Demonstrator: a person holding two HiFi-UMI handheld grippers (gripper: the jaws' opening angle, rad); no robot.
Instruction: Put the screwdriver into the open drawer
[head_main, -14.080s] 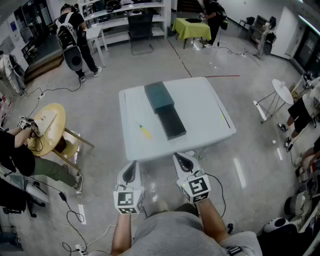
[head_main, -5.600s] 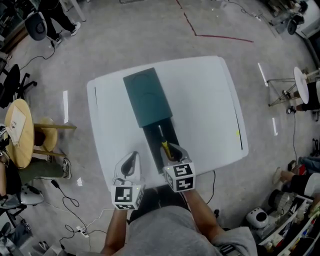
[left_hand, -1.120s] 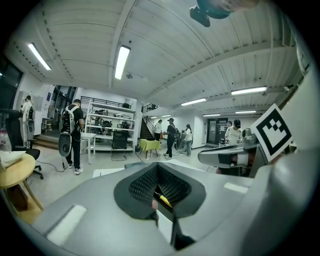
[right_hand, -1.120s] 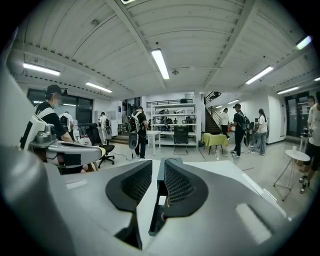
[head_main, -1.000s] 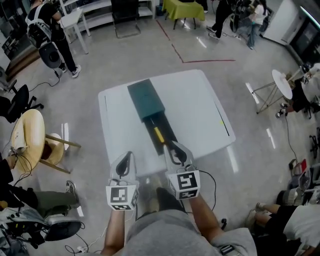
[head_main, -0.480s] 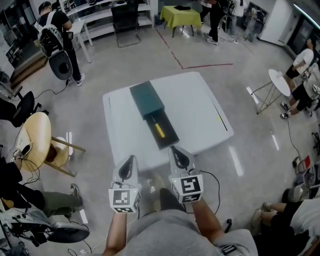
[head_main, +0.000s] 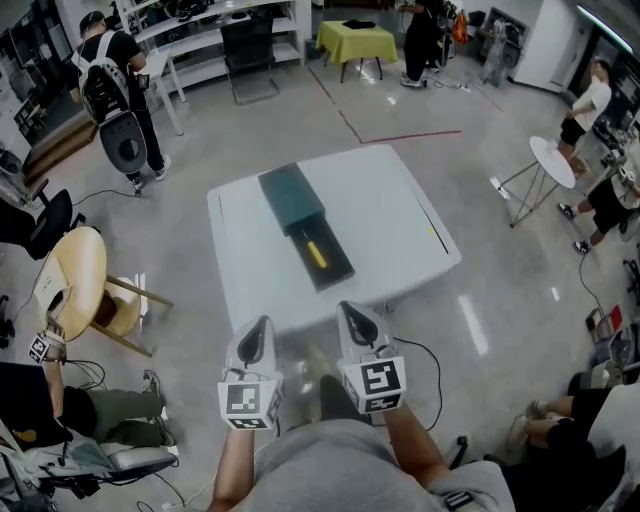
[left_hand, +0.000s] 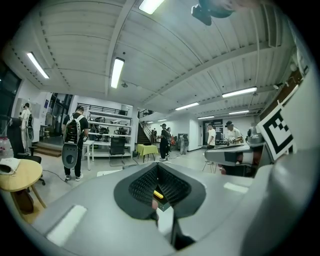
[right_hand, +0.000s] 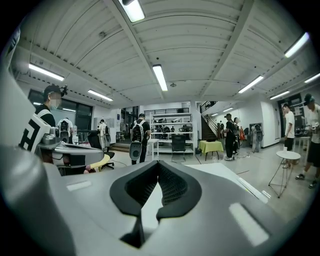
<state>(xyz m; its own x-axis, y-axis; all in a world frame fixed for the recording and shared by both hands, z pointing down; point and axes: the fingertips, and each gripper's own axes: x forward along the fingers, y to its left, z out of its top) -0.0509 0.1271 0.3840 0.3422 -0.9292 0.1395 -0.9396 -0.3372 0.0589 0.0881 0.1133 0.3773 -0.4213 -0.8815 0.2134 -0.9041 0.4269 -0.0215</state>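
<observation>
The yellow-handled screwdriver (head_main: 316, 254) lies inside the open drawer (head_main: 335, 270), which is pulled out of a dark green cabinet (head_main: 290, 198) on the white table (head_main: 390, 220). Both grippers hang off the table's near edge, above the floor, apart from the drawer. My left gripper (head_main: 261, 328) is shut and empty. My right gripper (head_main: 353, 312) is also shut and empty. In the left gripper view the screwdriver (left_hand: 158, 193) shows through the gap under the closed tips of the left gripper (left_hand: 158, 167). In the right gripper view only white table shows behind the right gripper (right_hand: 159, 167).
A round yellow table (head_main: 72, 282) with a wooden chair stands at the left, and a small white round table (head_main: 553, 160) at the right. A person with a backpack (head_main: 108, 72) stands at the back left. Cables run over the floor by the table's near corner.
Both grippers have drawn back from the table toward me, and the table now looks farther off. The right jaws, spread near the drawer a second ago, have shut.
</observation>
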